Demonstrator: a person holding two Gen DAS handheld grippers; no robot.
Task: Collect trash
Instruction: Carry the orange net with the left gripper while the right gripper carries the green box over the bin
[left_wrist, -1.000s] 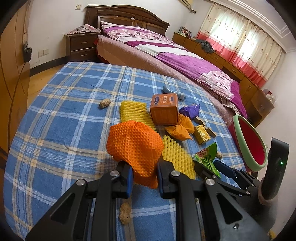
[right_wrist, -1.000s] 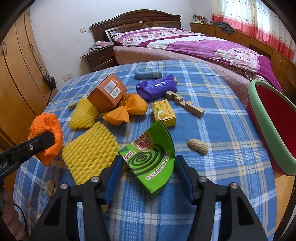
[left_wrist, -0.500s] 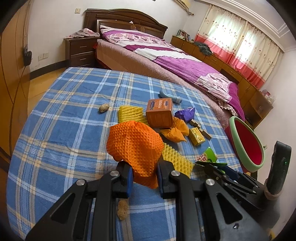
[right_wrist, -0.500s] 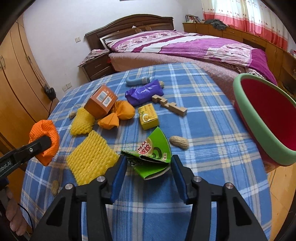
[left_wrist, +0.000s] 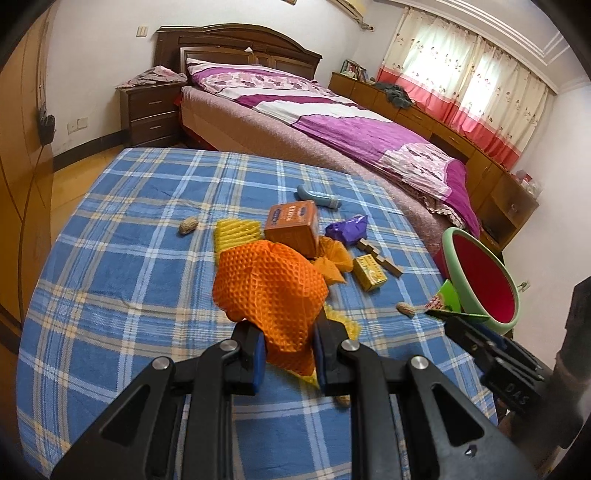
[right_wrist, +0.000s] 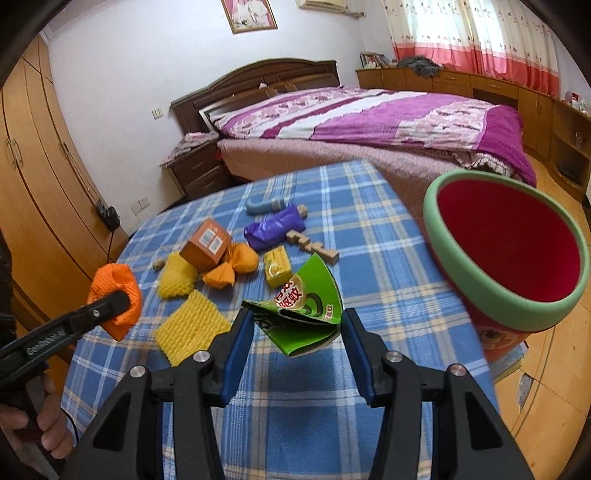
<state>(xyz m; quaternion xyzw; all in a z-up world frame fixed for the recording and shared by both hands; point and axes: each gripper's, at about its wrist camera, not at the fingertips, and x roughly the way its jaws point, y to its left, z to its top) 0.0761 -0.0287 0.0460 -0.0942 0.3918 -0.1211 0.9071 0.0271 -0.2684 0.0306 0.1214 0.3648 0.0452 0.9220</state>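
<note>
So the right gripper (right_wrist: 295, 328) is pinching the crumpled green box (right_wrist: 299, 314), and the red bin (right_wrist: 509, 254) sits just off to its right, way closer than the left gripper (left_wrist: 286, 347), clamped on orange foam netting (left_wrist: 269, 291).

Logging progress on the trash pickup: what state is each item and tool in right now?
left tool: shut on orange foam net, lifted
right tool: shut on green packet, crumpled, lifted
bin: empty as far as visible
orange box: closed, on table
purple bag: crumpled, on table
</note>
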